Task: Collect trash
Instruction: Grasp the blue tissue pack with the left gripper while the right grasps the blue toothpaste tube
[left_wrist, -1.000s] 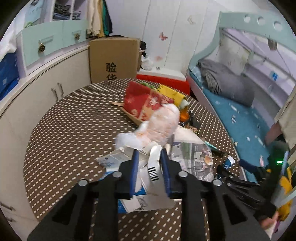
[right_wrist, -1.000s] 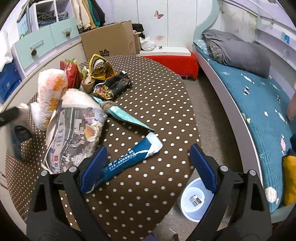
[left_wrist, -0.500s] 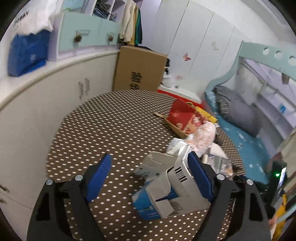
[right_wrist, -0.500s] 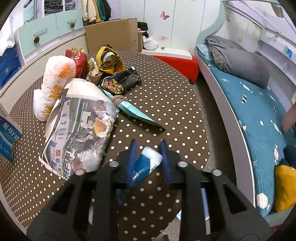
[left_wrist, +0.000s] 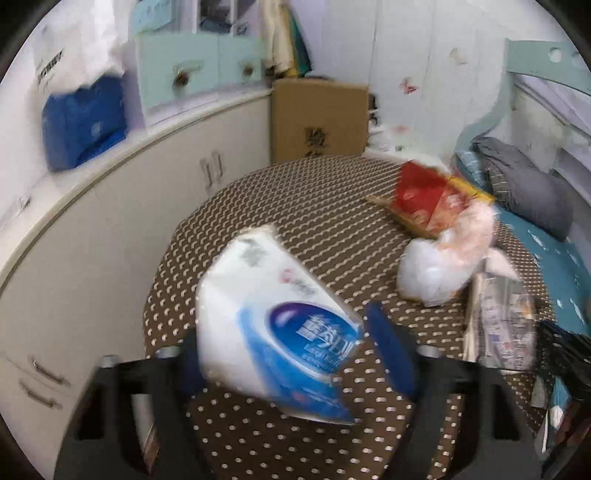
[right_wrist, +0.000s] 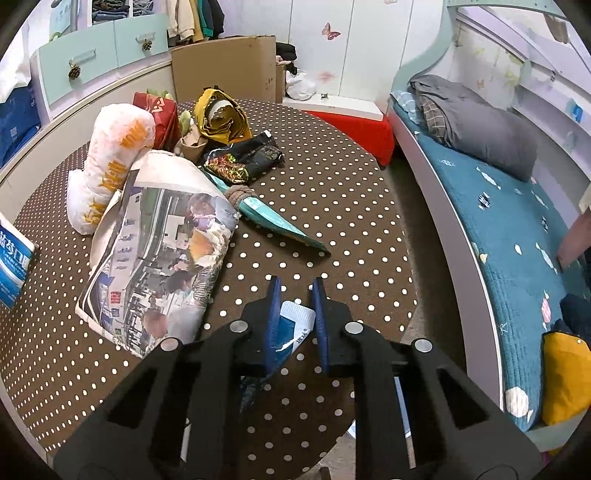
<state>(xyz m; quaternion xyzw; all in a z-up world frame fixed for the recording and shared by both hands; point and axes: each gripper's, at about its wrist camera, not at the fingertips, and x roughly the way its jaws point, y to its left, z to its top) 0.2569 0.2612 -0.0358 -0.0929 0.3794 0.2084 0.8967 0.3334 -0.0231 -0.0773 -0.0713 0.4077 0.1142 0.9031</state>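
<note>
**Blue pads, two grips: right clamped, left wide**

Blue-padded right gripper (right_wrist: 294, 325) is pinched narrow on a blue-white wrapper (right_wrist: 291, 325) above the near edge of the polka-dot table (right_wrist: 332, 206). Left gripper (left_wrist: 295, 362) is spread wide; a blurred white-blue box (left_wrist: 273, 332) sits between its pads, contact unclear. Beyond: newspaper (right_wrist: 162, 251), then orange-printed plastic bag (right_wrist: 110, 158), dark snack packet (right_wrist: 243, 158), yellow bag (right_wrist: 221, 114), red bag (right_wrist: 157, 114).

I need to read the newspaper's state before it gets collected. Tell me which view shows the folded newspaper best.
The right wrist view: the folded newspaper lies sharp and nearly whole on the polka-dot table, left of the right tongs. The left wrist view shows only a blurred sliver at its right edge.
</note>
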